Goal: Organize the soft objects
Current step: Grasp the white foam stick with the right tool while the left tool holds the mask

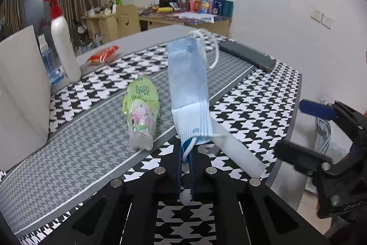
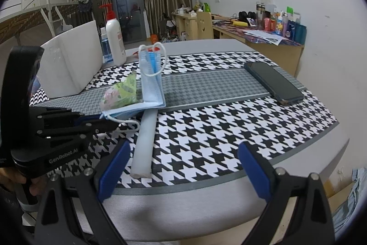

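A light blue face mask point(image 1: 188, 88) with white ear loops is bent, its far half standing up and its near half lying low over the end of a pale white bar point(image 1: 236, 148). My left gripper point(image 1: 186, 150) is shut on the mask's near edge by an ear loop; the right wrist view shows this grip from the side, the left gripper point(image 2: 107, 121) on the mask point(image 2: 151, 82). A green flowered tissue pack point(image 1: 142, 111) lies just left of the mask. My right gripper point(image 2: 183, 167) is open and holds nothing, at the table's near edge beside the white bar point(image 2: 145, 141).
A dark phone point(image 2: 274, 82) lies at the right of the houndstooth cloth point(image 2: 206, 130). At the left stand a white box point(image 2: 71, 66) and a white pump bottle point(image 2: 114, 38). A red packet point(image 1: 103, 54) lies behind them. A cluttered desk point(image 2: 263, 38) stands against the far wall.
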Demonstrator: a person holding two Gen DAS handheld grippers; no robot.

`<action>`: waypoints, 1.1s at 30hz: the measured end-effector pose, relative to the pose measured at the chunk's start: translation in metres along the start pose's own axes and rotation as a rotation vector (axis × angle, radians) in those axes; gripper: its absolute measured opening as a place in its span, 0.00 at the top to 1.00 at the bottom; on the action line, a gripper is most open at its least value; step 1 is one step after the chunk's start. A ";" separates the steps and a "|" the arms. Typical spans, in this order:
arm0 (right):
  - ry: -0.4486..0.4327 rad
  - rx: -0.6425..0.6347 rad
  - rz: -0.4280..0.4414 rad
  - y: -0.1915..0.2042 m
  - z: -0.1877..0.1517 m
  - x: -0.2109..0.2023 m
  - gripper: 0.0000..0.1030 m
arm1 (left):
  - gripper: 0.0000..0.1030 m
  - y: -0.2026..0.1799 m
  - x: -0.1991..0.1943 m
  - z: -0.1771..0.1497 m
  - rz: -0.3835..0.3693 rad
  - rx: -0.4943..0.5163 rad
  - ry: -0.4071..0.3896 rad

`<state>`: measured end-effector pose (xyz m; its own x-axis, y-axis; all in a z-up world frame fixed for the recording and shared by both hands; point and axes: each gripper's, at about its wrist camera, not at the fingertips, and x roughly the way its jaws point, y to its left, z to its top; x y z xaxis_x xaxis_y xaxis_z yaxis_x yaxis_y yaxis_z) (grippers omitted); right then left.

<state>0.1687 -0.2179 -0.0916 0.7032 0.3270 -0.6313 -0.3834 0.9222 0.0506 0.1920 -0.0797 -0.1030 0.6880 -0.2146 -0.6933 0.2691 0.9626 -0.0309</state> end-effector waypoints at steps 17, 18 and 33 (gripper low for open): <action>0.091 -0.066 0.048 0.028 -0.005 0.024 0.32 | 0.96 0.021 -0.064 0.004 0.018 -0.058 -0.157; 0.101 -0.071 0.050 0.030 -0.005 0.026 0.38 | 0.96 0.022 -0.066 0.003 0.021 -0.059 -0.160; 0.156 -0.087 0.101 0.043 -0.006 0.025 0.86 | 0.96 0.038 -0.092 -0.005 0.020 -0.099 -0.201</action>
<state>0.1662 -0.1711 -0.1095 0.5598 0.3744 -0.7392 -0.5021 0.8629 0.0569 0.1363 -0.0223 -0.0440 0.8158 -0.2147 -0.5370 0.1937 0.9764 -0.0961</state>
